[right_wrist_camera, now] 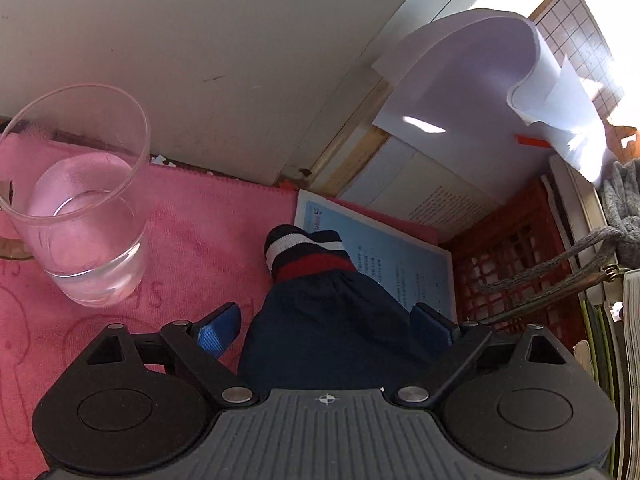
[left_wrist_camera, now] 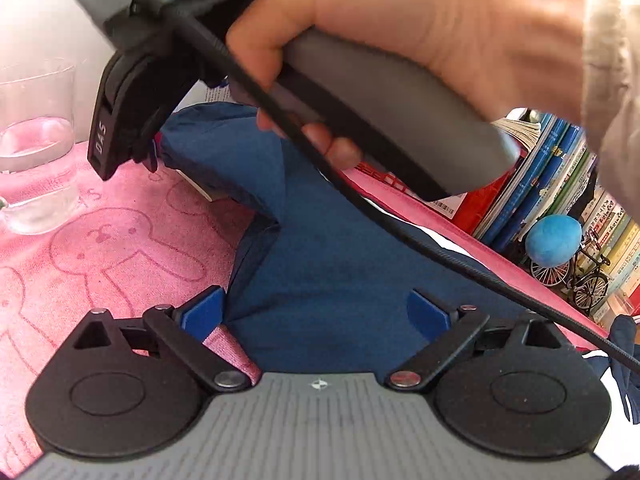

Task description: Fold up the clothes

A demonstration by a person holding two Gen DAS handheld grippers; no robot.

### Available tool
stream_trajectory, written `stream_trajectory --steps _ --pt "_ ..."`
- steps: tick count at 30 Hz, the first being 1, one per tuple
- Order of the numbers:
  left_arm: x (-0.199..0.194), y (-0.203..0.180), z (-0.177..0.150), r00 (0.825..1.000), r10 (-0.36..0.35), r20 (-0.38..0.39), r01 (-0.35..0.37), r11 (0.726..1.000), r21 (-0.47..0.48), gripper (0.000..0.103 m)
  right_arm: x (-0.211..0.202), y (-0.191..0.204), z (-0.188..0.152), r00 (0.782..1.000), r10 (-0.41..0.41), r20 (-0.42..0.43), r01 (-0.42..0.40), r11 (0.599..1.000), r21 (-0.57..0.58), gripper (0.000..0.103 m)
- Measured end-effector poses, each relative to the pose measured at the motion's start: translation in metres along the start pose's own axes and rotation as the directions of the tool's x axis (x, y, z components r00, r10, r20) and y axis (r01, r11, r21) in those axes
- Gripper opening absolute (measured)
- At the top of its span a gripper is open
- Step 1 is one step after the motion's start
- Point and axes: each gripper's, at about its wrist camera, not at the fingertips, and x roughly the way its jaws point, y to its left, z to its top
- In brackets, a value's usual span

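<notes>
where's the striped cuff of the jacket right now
In the right wrist view the striped cuff lies just ahead of the open right gripper, between the glass of water and a blue printed sheet.

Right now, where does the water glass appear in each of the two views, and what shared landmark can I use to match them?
Left wrist view: the glass stands at the far left edge, on the pink towel, left of the blue garment.
Right wrist view: the glass is at the left, larger and nearer, on the same towel.
Shared landmark: the pink towel with the garment lying to the right of the glass.
</notes>
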Motion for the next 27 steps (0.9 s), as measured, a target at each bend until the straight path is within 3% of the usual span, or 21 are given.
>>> stream_trajectory --steps 1,2,3,6,7,9,11,14,16,17,20,22,24,27 --pt "0.000 -0.001 0.000 1.000 0.001 -0.002 -0.001 1.000 0.003 0.098 0.006 0.001 -0.001 1.000 -0.007 -0.006 0.007 1.000 0.028 0.056" --pt "0.000 -0.001 0.000 1.000 0.002 -0.003 -0.002 1.000 0.005 0.098 0.007 -0.005 -0.001 1.000 -0.019 -0.001 0.019 0.995 0.095 0.027" --pt "0.000 -0.001 0.000 1.000 0.003 -0.004 -0.003 1.000 0.005 0.099 0.007 -0.012 -0.002 0.999 -0.036 0.013 0.034 0.985 0.170 0.020" --pt "-0.001 0.000 0.001 1.000 -0.001 -0.004 0.001 1.000 -0.007 0.099 -0.017 -0.038 -0.005 0.976 -0.153 0.157 0.086 0.927 0.364 0.017" --pt "-0.002 0.001 0.001 1.000 -0.006 -0.005 0.006 1.000 -0.017 0.099 -0.028 -0.047 -0.008 0.960 -0.175 0.219 0.068 0.903 0.425 0.017" --pt "-0.002 0.001 0.001 1.000 -0.007 -0.005 0.007 1.000 -0.021 0.099 -0.046 -0.068 -0.017 0.925 -0.143 0.352 -0.069 0.848 0.525 0.017" --pt "-0.003 -0.001 0.001 1.000 -0.006 -0.005 0.006 1.000 -0.019 0.099 -0.043 -0.079 -0.016 0.930 -0.055 0.364 -0.166 0.821 0.547 0.017" --pt "-0.003 -0.003 0.001 1.000 -0.004 -0.005 0.004 1.000 -0.017 0.099 -0.017 -0.069 -0.007 0.953 0.099 0.285 -0.240 0.822 0.516 0.017" --pt "-0.004 -0.004 0.000 1.000 -0.003 -0.005 0.002 1.000 -0.015 0.099 0.001 -0.056 -0.003 0.954 0.183 0.239 -0.281 0.827 0.487 0.019" --pt "-0.004 -0.005 0.000 1.000 -0.002 -0.006 0.002 1.000 -0.014 0.099 0.009 -0.049 -0.002 0.953 0.211 0.218 -0.292 0.833 0.470 0.023" --pt "-0.005 -0.007 0.000 1.000 0.000 -0.006 0.000 1.000 -0.012 0.099 0.021 -0.033 0.004 0.953 0.265 0.148 -0.304 0.854 0.423 0.049" --pt "-0.005 -0.008 -0.001 1.000 0.000 -0.006 -0.001 1.000 -0.011 0.099 0.014 -0.032 0.007 0.968 0.223 0.115 -0.250 0.883 0.396 0.061" --pt "-0.006 -0.009 -0.001 1.000 -0.004 -0.006 0.004 1.000 -0.015 0.100 -0.004 -0.042 0.006 0.978 0.165 0.128 -0.201 0.905 0.375 0.084" --pt "-0.007 -0.010 -0.001 1.000 -0.009 -0.005 0.009 1.000 -0.020 0.101 -0.037 -0.067 -0.003 0.980 0.094 0.177 -0.156 0.911 0.382 0.101"
